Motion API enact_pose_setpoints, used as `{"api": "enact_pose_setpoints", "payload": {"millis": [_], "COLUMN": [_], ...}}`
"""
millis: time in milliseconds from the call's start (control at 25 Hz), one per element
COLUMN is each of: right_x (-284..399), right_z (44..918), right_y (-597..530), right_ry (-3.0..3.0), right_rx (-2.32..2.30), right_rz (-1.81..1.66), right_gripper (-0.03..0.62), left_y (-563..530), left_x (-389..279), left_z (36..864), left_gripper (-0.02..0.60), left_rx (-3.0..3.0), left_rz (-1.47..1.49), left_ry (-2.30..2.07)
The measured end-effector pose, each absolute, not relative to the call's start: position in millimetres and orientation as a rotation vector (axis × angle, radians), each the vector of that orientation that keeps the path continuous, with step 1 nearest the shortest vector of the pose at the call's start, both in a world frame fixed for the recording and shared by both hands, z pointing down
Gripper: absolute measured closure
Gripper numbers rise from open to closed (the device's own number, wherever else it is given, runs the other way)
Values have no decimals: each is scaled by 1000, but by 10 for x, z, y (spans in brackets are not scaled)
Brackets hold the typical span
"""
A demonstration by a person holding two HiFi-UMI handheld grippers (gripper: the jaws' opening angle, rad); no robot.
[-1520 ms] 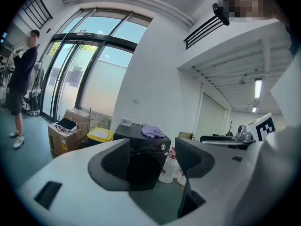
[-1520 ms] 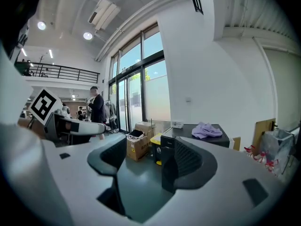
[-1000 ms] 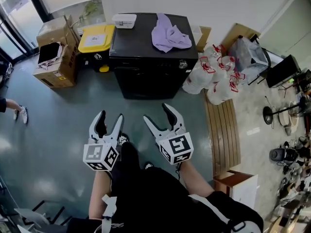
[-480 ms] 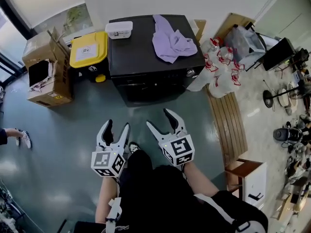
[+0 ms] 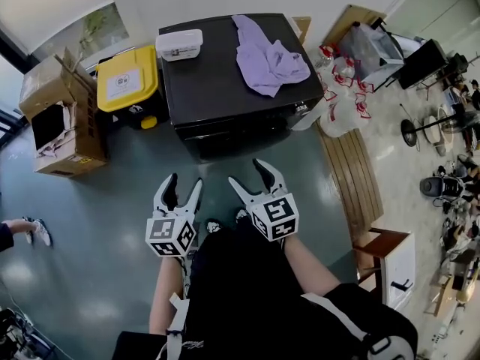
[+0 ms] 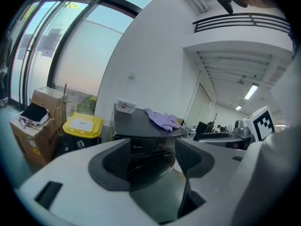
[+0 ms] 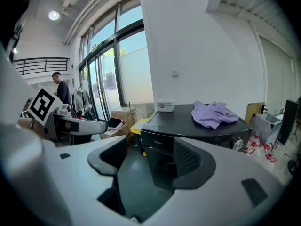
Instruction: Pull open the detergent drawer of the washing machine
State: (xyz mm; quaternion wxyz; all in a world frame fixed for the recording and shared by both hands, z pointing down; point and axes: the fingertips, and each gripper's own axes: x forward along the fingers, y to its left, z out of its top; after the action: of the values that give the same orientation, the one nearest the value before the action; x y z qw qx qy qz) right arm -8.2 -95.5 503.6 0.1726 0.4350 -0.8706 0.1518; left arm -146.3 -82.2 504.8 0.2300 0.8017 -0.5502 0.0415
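Two jaw pairs apart, empty, left gripper (image 5: 184, 183), right gripper (image 5: 245, 172), washing machine (image 5: 210, 73) well ahead of both

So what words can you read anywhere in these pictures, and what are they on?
"Midea": on the front of the black washing machine, small but readable in both gripper views.
Label on the yellow bin lid: too small to read.
Label on the white box on top of the machine: too blurred to read.
Red print on the plastic bags: unreadable.
Cubes on the left claw and right claw: square patterns only, no words.
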Motion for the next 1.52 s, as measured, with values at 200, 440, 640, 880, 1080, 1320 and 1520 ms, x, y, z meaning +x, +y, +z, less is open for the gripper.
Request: {"api": "enact_pose_setpoints", "payload": {"millis": [200,440,640,880,1080,1320,1520], "right_x": [-98,-110,-152,-268,-319,-341,-343], "right_z": [5391,5845,6145,6372,6527,6608,6628], "right_y": [-1284,-1738,-2090,-2390,-2622,-2772,-2802], "right_ry": [-2422,-2376,-2343,-2310,-2288,-2251,-2234], "right_rx": [1236,1221,1175,1096,1087,1143,1177], "right_rz": [474,517,575,576,634,645,652], "right_gripper": [279,279,279,279,281,301,315], "left_y": [-1136,-1526,-1914,-2255,-2465,-2574,-2685], "left_x": [-1501,-1591,-1666,-1769,-1795,-1758,-1748], "left_z": [5500,5934,6146,6448,6549,6600,6588], "left_gripper": [282,282,282,282,282,282,282], "left_rx": [2169,2135,2100,2069,2047,2039,2010], "left_rz": [196,309,313,389,390,372,302], "left_ry": [-1468,-1483,-1508,-1539,-1541,-1518,-1531]}}
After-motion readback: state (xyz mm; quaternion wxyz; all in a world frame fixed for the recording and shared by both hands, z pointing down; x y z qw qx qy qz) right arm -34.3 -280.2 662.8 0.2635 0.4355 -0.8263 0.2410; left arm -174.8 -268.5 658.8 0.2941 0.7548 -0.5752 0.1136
